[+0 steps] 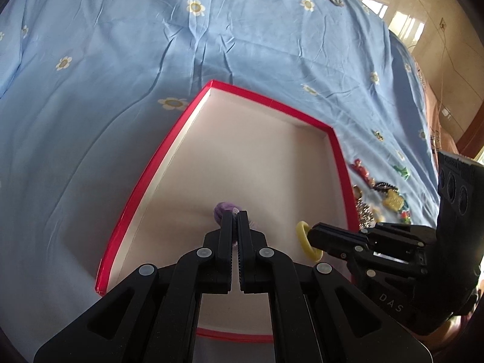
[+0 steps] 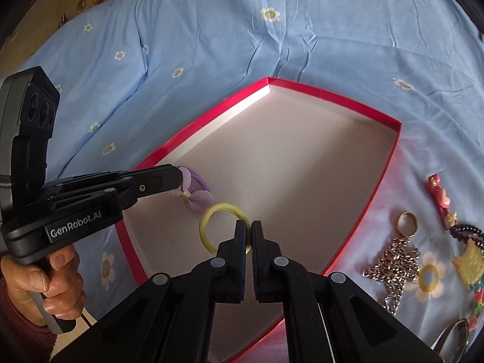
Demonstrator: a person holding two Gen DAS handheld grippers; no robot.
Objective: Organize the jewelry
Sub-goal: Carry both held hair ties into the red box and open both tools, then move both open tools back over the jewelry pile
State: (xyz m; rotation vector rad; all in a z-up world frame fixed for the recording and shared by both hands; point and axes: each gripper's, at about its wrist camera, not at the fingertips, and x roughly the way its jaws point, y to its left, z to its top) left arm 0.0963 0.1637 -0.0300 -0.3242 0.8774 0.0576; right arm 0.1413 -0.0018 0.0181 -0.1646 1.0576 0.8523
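A shallow red-rimmed box with a pale inside lies on the blue flowered bedsheet. My left gripper is shut on a purple hair tie with a bow, holding it over the near part of the box. My right gripper is shut on a yellow hair ring, which hangs over the box floor close to the purple tie. A hand grips the left gripper's handle.
To the right of the box loose jewelry lies on the sheet: a gold ring, a silver chain, a red hair clip, a yellow comb-shaped clip and a dark beaded piece. Bedsheet spreads beyond the box.
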